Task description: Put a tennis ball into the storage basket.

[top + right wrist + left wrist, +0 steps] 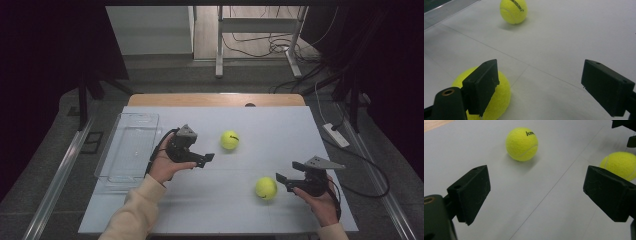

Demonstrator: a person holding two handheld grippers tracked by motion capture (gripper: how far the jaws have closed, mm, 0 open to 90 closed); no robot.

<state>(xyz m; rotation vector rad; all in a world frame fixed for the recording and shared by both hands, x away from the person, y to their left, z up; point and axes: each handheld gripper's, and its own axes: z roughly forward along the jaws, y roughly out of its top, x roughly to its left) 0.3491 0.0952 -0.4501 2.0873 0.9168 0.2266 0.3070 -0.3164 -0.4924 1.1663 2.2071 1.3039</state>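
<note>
White table [280, 125] bearing two tennis balls, far ball [229, 140] just beyond the left gripper [204, 159], jaws wide, near ball [266, 188] just left of the right gripper [286, 179], jaws wide, clear tray [129, 146] at the table's left edge

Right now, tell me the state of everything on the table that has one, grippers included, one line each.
Left gripper: open, empty, held above the table, fingers toward the far ball.
Right gripper: open, empty, fingers just beside the near ball, not around it.
Far ball: loose on the table, ungripped.
Near ball: loose on the table, ungripped.
Tray: clear, upright, empty, at the table's left edge.
</note>
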